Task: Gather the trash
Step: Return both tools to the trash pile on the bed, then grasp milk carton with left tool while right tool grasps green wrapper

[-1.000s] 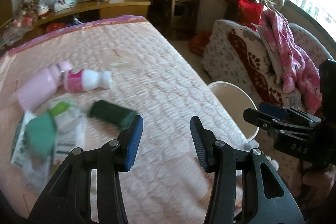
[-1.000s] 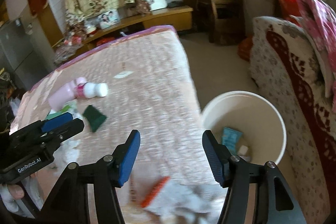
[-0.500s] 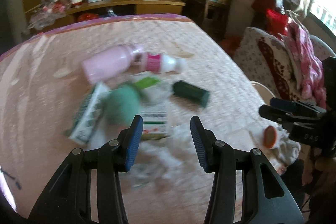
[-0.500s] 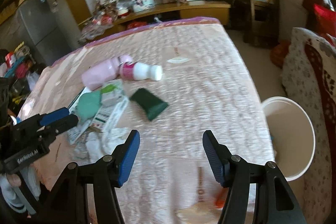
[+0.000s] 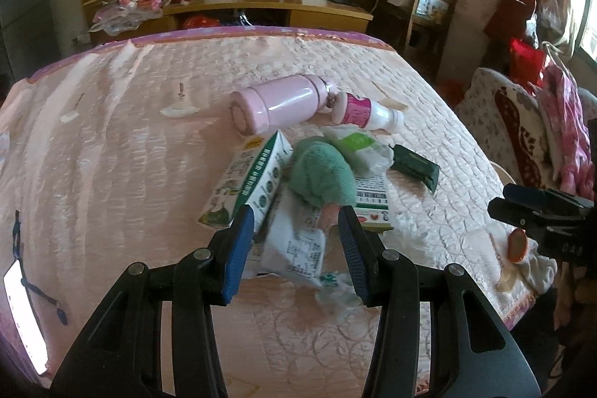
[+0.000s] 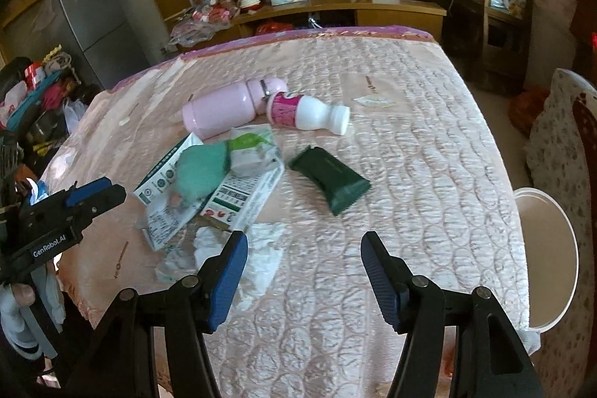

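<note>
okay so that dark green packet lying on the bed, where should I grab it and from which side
Grip the dark green packet across its narrow width near the middle, coming down from above with the right gripper. It lies flat on the bed, apart from the paper pile, with its long axis slanted toward the white bin. The fingers would likely straddle its long edges; the crimped end looks too thin.

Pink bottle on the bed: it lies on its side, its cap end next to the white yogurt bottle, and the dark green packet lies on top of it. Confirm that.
Wrong on the dark green packet: the right wrist view shows it lying apart on the bed, nearer the camera than the pink bottle and white yogurt bottle. The rest holds.
</note>
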Motion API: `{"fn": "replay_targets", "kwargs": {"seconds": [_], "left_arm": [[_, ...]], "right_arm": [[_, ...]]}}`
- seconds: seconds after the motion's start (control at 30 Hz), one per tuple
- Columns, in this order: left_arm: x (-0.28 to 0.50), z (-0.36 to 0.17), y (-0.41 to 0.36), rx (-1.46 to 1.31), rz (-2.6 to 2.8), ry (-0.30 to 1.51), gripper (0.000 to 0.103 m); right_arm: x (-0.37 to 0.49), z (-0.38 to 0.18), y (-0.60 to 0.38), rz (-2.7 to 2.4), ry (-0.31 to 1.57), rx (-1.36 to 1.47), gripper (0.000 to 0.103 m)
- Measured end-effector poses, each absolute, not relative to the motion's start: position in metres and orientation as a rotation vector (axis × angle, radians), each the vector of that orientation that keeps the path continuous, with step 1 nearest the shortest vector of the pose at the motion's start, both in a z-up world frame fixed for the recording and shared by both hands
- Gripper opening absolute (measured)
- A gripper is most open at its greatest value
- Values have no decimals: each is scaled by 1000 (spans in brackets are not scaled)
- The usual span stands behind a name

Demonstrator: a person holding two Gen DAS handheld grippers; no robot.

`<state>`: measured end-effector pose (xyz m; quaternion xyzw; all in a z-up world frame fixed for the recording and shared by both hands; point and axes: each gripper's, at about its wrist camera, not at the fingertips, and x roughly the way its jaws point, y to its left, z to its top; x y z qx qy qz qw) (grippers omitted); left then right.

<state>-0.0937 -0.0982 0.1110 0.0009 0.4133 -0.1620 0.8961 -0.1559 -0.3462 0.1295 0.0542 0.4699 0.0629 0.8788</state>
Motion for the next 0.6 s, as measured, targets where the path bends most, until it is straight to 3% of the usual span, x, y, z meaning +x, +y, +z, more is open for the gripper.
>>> {"fn": "replay_targets", "kwargs": {"seconds": [0.37,0.43,0.5,0.6], "left_arm": [[-83,104,-84,-31,-365,877,45],[-79,101,-80,-55,-396,884,49],[-76,98,-78,-65,-416,891,59],[-69,91,-76,-63,-432,908,59]], "right_arm": [[-142,122,-336,146,997,90,63],[-138,119,-336,144,1000,79,63],[-133,115,-339,145,1007,73,65],[-124,110,-345,138,1015,67,68]]}}
